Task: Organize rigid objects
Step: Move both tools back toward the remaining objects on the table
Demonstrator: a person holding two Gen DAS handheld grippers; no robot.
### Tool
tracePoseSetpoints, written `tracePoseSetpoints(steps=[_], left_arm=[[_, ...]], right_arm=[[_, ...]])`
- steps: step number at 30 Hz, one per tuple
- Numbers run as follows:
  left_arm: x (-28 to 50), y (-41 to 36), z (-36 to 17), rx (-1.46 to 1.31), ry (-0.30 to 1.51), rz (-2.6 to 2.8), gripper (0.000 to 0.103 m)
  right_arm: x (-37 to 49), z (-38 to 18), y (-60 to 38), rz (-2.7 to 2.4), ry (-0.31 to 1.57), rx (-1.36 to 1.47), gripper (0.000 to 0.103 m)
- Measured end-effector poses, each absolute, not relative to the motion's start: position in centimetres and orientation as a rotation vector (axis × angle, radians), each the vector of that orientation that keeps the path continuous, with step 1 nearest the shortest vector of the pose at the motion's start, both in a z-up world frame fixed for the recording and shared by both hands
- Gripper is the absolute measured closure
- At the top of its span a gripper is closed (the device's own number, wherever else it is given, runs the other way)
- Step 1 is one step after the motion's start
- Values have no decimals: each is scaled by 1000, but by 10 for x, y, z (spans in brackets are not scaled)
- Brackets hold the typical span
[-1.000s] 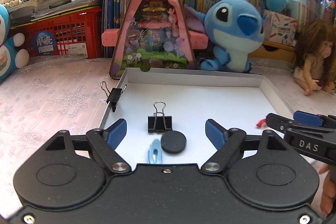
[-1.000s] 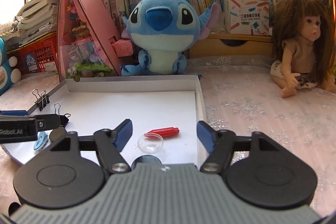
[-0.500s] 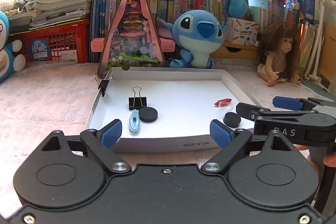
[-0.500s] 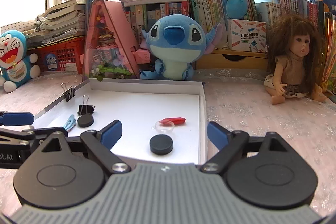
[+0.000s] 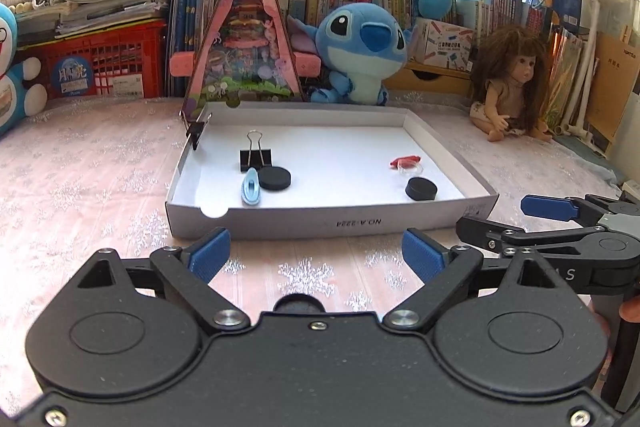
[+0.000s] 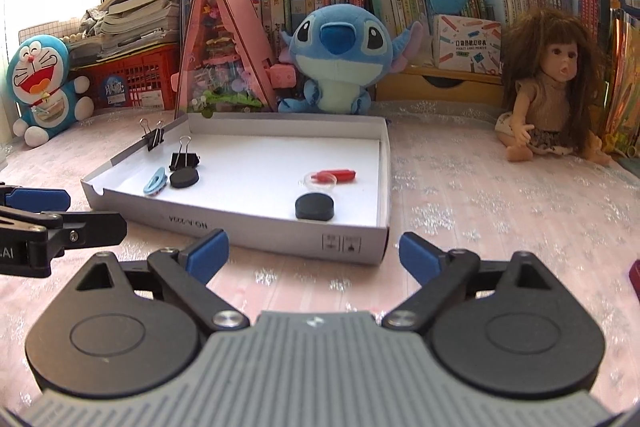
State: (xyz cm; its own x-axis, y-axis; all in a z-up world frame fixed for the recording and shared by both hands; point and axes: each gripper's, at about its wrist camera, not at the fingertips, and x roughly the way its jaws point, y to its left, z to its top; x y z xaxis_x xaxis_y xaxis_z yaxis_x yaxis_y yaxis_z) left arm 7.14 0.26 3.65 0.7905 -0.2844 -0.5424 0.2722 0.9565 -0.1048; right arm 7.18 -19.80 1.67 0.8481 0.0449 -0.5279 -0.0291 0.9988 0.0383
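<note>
A shallow white box [image 5: 328, 223] [image 6: 240, 223] lies on the pink tablecloth. In it are a black binder clip [image 5: 256, 157] [image 6: 183, 159], a light blue clip [image 5: 250, 187] [image 6: 155, 181], two black discs [image 5: 274, 179] [image 5: 421, 188] [image 6: 314, 207], a clear round lid [image 5: 412, 169] and a red piece [image 5: 406, 159] [image 6: 340, 174]. Another binder clip [image 5: 195, 131] [image 6: 153, 139] grips the box's left wall. My left gripper [image 5: 316, 253] and right gripper [image 6: 314, 251] are open and empty, both in front of the box.
A Stitch plush [image 5: 360, 55], a pink triangular toy house [image 5: 244, 43], a doll [image 5: 508, 95], a Doraemon plush [image 6: 40, 87], a red crate [image 5: 108, 67] and bookshelves stand behind the box. The right gripper shows at the right edge of the left wrist view [image 5: 560, 227].
Both grippers have drawn back and up from over the box; the box and its contents now lie farther ahead. Both stayed open and empty.
</note>
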Motion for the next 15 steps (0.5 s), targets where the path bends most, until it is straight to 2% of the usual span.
tracePoseSetpoints(steps=[15], left_arm=[[59,3,21,-11,620,-312,11]], right_arm=[[40,11,-188,62,557,-6,3]])
